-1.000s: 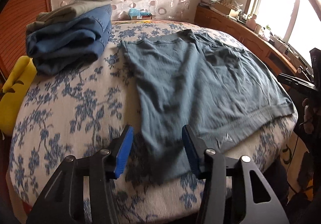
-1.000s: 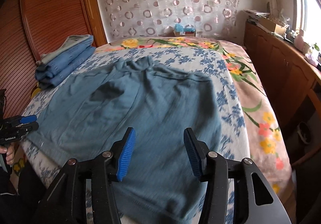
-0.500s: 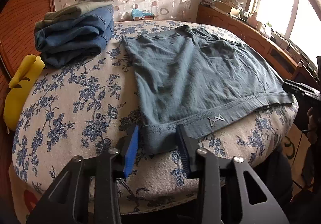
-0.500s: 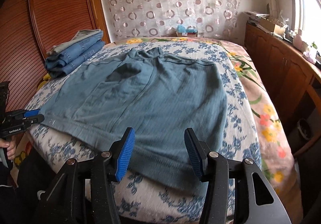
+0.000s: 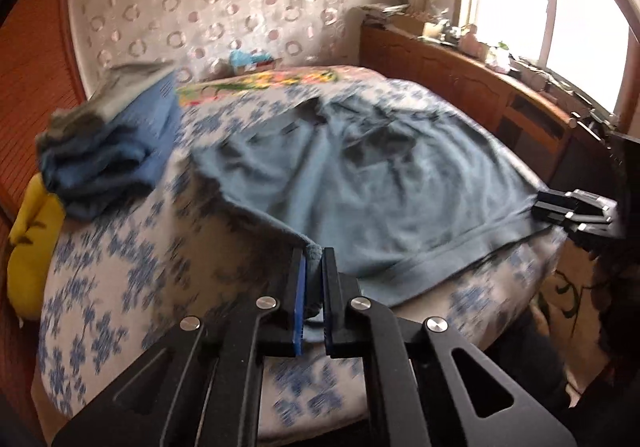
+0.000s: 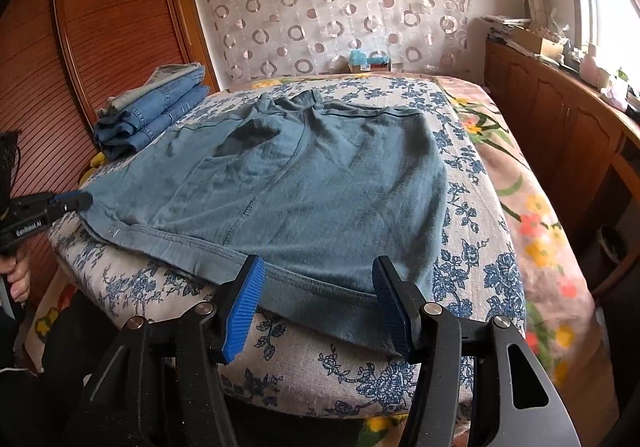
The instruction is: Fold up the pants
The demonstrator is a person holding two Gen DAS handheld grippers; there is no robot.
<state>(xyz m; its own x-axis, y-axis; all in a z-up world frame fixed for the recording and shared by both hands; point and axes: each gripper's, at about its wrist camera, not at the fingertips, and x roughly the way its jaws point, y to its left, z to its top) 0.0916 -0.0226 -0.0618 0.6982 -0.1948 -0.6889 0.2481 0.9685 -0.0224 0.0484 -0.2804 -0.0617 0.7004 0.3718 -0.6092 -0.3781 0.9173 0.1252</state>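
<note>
Blue-grey pants [image 6: 304, 183] lie spread flat on the flower-print bed [image 6: 472, 263], waistband toward me at the near edge. My left gripper [image 5: 314, 259] is shut on the left waistband corner [image 5: 314, 250] and lifts it slightly; it also shows at the left of the right wrist view [image 6: 76, 201]. My right gripper [image 6: 318, 287] is open, its fingers straddling the waistband near the right corner. It also shows at the right edge of the left wrist view [image 5: 540, 207]. The pants in the left wrist view [image 5: 380, 183] are blurred.
A stack of folded jeans [image 6: 152, 111] sits at the bed's far left. A yellow cushion [image 5: 28, 243] lies beside it. A wooden cabinet [image 6: 560, 123] with clutter runs along the right under the window. A wooden slatted panel [image 6: 100, 27] stands at the left.
My left gripper has closed on the left waistband corner and raised it. My right gripper has drawn back to the waistband's right end, still open.
</note>
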